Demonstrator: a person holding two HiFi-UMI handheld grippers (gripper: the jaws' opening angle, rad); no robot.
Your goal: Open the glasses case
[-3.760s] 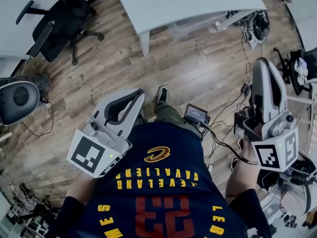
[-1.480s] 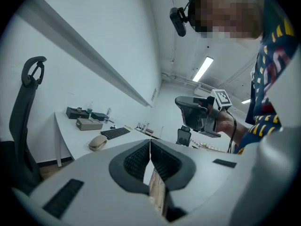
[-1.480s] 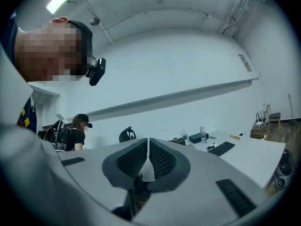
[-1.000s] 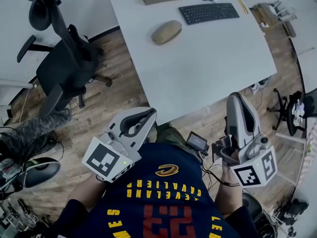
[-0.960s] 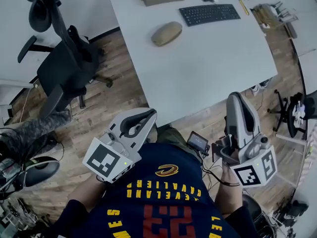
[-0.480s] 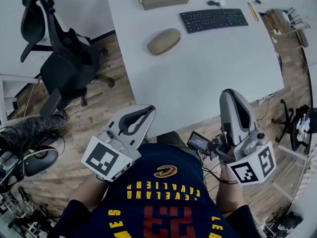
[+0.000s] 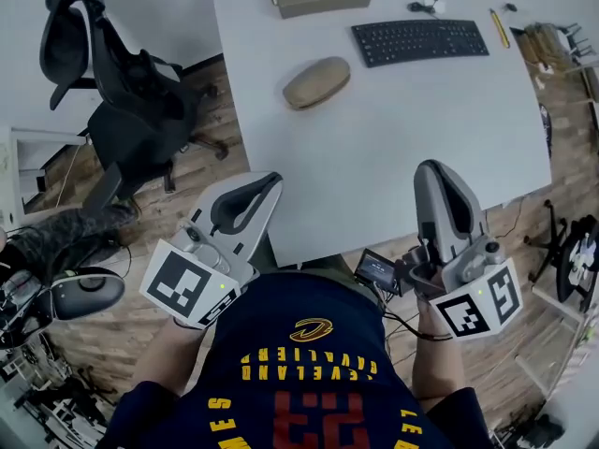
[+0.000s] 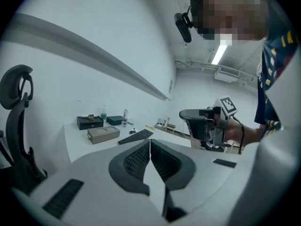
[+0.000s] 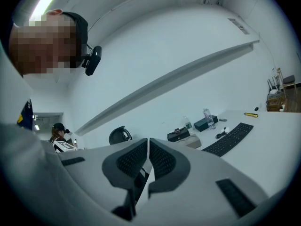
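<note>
1. Glasses case [image 7: 317, 82], 12 o'clock: plain tan.
2. Keyboard [image 7: 420, 41], 1 o'clock: black; table [image 7: 393, 157] white.
3. Left gripper [image 7: 270, 180], right gripper [image 7: 433, 169]: pale grey, black-and-white square markers.
4. Shirt [image 7: 309, 382], 6 o'clock: navy, yellow lettering.

An office with a touch of the lab about it: a broad white rectangular desk [image 7: 393, 148] carries a flat black computer keyboard [image 7: 421, 40]; a black mesh-backed swivel chair on castors [image 7: 140, 124] stands beside it on the brown wood-plank floor [image 7: 524, 297]; black cables and loose electronic gear [image 7: 42, 382] crowd the floor's edge; plain white walls [image 8: 94, 32] and a long ceiling strip light [image 8: 218, 55] enclose the room.
</note>
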